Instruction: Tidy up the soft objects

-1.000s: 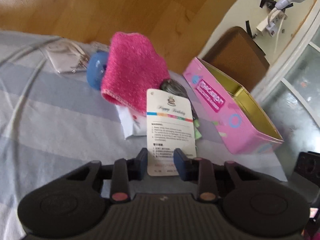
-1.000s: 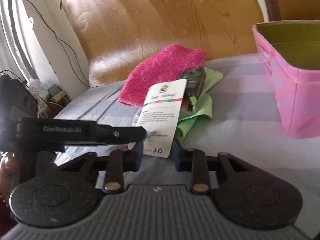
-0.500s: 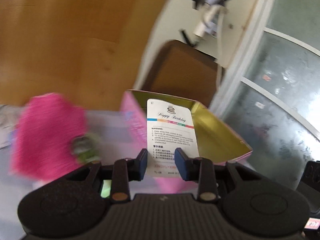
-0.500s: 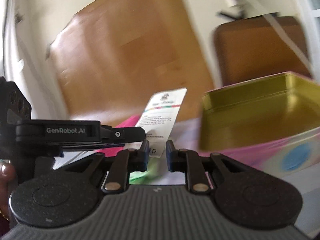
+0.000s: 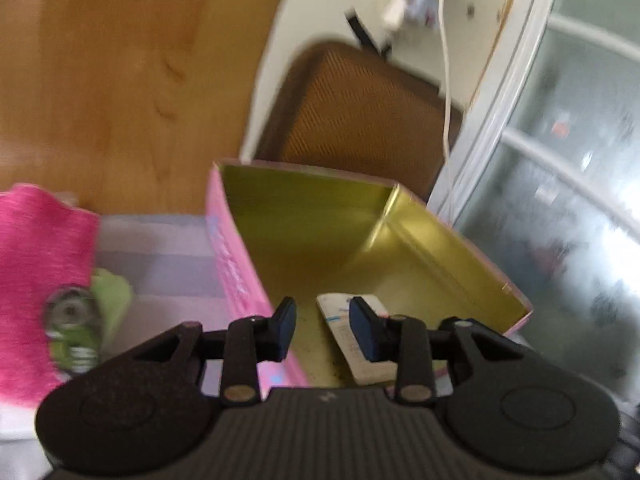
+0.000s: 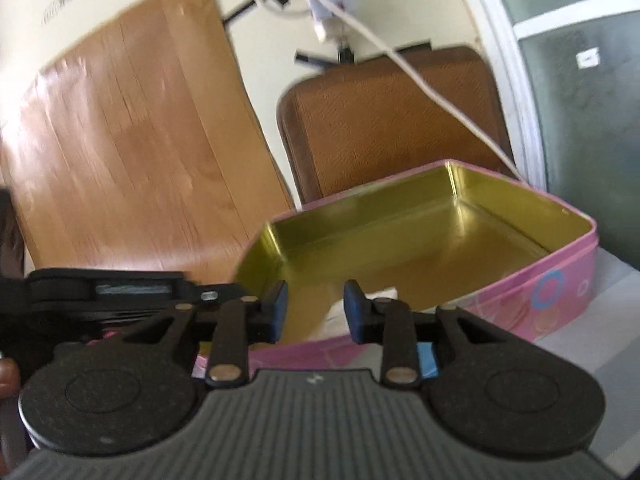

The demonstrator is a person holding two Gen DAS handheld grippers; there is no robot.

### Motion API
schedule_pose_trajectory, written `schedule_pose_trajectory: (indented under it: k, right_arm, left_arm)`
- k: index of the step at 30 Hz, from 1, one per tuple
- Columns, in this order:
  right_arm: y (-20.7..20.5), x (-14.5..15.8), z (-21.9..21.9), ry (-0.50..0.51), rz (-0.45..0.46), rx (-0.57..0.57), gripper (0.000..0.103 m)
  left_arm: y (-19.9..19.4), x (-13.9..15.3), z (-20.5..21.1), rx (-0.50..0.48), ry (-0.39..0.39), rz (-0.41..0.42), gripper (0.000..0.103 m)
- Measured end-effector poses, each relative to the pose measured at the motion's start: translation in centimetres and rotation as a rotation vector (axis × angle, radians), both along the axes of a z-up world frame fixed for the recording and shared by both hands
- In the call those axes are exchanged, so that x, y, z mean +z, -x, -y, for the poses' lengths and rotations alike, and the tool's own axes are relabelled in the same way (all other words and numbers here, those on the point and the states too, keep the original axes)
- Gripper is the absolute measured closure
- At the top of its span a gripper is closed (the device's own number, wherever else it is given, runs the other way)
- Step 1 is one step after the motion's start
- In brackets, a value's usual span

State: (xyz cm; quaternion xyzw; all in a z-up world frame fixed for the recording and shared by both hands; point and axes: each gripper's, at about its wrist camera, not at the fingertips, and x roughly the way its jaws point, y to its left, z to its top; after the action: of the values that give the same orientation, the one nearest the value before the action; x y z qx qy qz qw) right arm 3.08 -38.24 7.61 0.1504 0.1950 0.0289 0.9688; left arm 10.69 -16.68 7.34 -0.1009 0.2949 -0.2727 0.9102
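An open pink tin (image 5: 460,236) with a gold inside stands on the striped sheet. A white printed card (image 5: 340,326) lies flat on its floor. My left gripper (image 5: 322,330) hovers over the tin's near corner, jaws apart with nothing between them. My right gripper (image 6: 314,310) hangs at the tin's (image 6: 520,288) near wall; its jaws are opening and empty, with the card (image 6: 332,316) showing below the gap. A pink cloth (image 5: 36,264) and a green cloth (image 5: 114,292) lie left of the tin.
A small clear round item (image 5: 72,320) rests on the cloths. A brown woven chair back (image 6: 392,120) stands behind the tin, a wooden board (image 6: 120,160) leans at the left, and a window (image 5: 560,200) is on the right. A white cable (image 6: 420,76) hangs down.
Both grippers carried the upright card from above the cloths rightward to the tin. The card has left the jaws and now lies inside the tin.
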Motion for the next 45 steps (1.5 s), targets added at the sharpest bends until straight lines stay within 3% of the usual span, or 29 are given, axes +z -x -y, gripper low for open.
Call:
schedule_pose_trajectory:
  k: [3, 5, 7, 10, 13, 17, 20, 30, 35, 38, 40, 44, 45]
  right_arm:
    - [1.7, 1.2, 0.0, -0.038, 0.064, -0.002, 0.068]
    - [2.8, 1.5, -1.0, -0.028, 0.104, 0.031, 0.068]
    - [3.3, 1.5, -2.4, -0.001, 0.126, 0.096, 0.069]
    - [3.2, 1.3, -6.1, 0.040, 0.104, 0.229, 0.069]
    - [2.5, 0.4, -10.0, 0.105, 0.081, 0.321, 0.069]
    - [1.2, -0.7, -13.2, 0.107, 0.031, 0.366, 0.069]
    - [0.0, -1.1, -14.6, 0.105, -0.013, 0.352, 0.068]
    - [-5.8, -0.9, -16.8, 0.065, -0.141, 0.281, 0.042]
    - [-7.8, -1.5, -18.0, 0.092, -0.187, 0.286, 0.041]
    - [-9.0, -2.3, -18.8, 0.115, -0.237, 0.280, 0.043]
    - [-9.3, -2.8, -18.7, 0.104, -0.249, 0.290, 0.063]
    - [-8.9, -2.5, -17.9, 0.059, -0.249, 0.290, 0.074]
    - [-8.4, -2.2, -17.6, 0.058, -0.242, 0.290, 0.082]
  left_arm:
    - [4.1, 1.0, -4.5, 0.038, -0.036, 0.086, 0.072]
    - [6.3, 0.6, -7.6, 0.068, -0.076, 0.100, 0.071]
    - [8.2, -0.7, -11.1, 0.124, -0.126, 0.076, 0.070]
    - [9.8, -3.2, -15.1, 0.254, -0.246, 0.035, 0.070]
    - [10.9, -5.0, -18.3, 0.348, -0.317, 0.017, 0.070]
    - [11.5, -6.1, -20.9, 0.411, -0.337, 0.020, 0.068]
    - [11.5, -6.1, -21.9, 0.404, -0.265, 0.013, 0.066]
    - [11.8, -6.3, -21.6, 0.388, -0.234, 0.017, 0.066]
    - [11.6, -6.5, -21.2, 0.389, -0.253, 0.022, 0.066]
    - [11.5, -6.5, -21.3, 0.387, -0.251, 0.022, 0.066]
    - [11.5, -6.5, -21.3, 0.388, -0.251, 0.023, 0.066]
    - [11.5, -6.5, -21.4, 0.388, -0.245, 0.023, 0.064]
    - [11.5, -6.5, -21.5, 0.389, -0.242, 0.023, 0.063]
